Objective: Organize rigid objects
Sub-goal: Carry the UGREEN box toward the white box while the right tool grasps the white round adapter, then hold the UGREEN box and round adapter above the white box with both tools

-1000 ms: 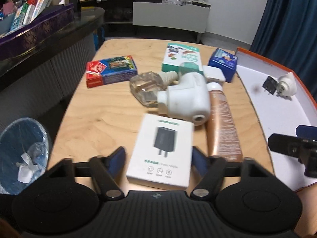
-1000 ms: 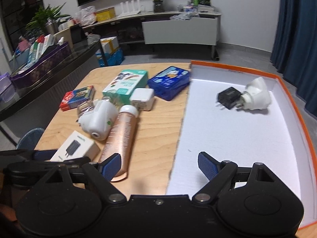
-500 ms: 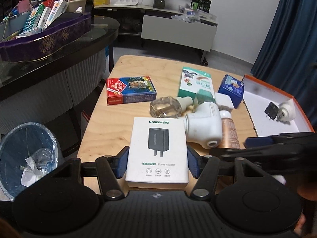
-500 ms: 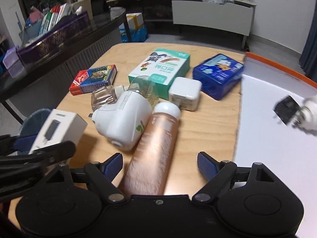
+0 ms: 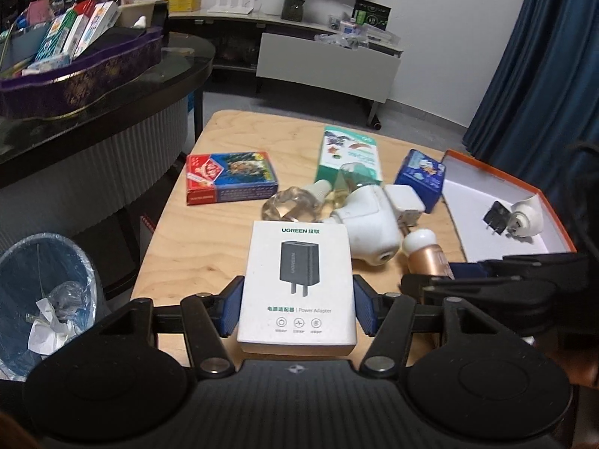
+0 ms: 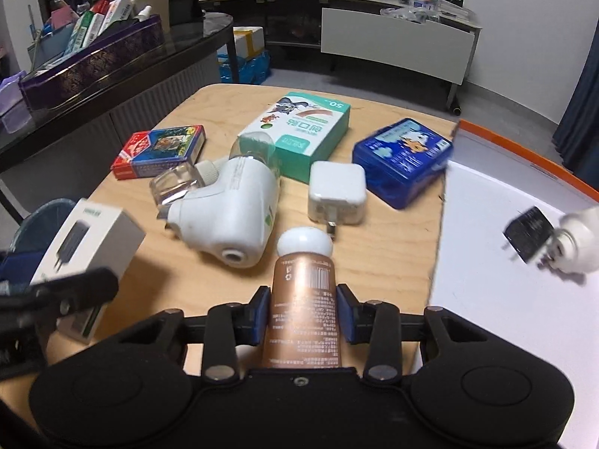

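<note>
Left gripper (image 5: 297,308) pads touch both sides of the adapter box (image 5: 297,284), clamped and apparently lifted off the table's (image 5: 194,247) near edge. Right gripper (image 6: 302,314) fingers are closed on the copper tube (image 6: 303,310), white cap pointing forward. Half a second ago the right jaws stood wide open over the tube; now they pinch it, so both hands carry something, likely bound for the tray (image 6: 486,299) at the right edge, where the black plug (image 6: 528,234) and white plug (image 6: 578,241) already lie. A second ago the box lay flat between open left fingers. White device (image 6: 228,213), charger cube (image 6: 337,191), blue case (image 6: 402,159), green box (image 6: 299,127), card box (image 6: 161,149) remain mid-table.
</note>
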{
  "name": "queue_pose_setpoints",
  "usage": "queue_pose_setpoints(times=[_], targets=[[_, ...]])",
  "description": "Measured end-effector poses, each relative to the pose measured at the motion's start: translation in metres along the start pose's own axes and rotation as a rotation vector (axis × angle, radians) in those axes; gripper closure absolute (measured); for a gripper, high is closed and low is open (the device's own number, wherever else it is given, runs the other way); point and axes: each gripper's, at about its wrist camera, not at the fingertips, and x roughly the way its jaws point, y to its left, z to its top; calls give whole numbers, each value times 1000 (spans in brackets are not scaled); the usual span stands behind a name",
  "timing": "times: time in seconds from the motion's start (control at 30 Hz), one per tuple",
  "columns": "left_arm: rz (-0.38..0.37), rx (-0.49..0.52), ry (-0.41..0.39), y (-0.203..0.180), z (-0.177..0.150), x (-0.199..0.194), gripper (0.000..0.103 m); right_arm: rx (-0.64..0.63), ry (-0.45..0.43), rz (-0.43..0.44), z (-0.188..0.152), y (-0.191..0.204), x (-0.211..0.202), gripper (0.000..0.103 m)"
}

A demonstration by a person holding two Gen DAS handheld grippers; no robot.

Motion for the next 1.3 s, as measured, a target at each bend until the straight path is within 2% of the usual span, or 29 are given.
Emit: queue_pose_setpoints(times=[0.27,0.47,0.67,0.8,0.93,1.07,1.3], targets=[[-62,42,-43,-37,9,-17,43,97,-141,-16,-5,-32,-67,57],[-145,120,-56,-88,22,-21,43,173,-210,-90,-8,-74,-108,57],[-231,194,-66,-139,41,-20,43,264,-222,-189,-23,-125,-132,58],[-236,214,-73,-163,45,-13,43,325,-246,-218,-35,-154,-143,58],[-240,212,-38,-176,38,0,43,355,-249,-221,-43,-174,-143,58],[-214,249,-40,-186,34,4,43,371,-248,-213,-49,-182,-146,58],[-204,255,-27,-195,35,10,43,366,-239,-215,-50,-192,-146,58]])
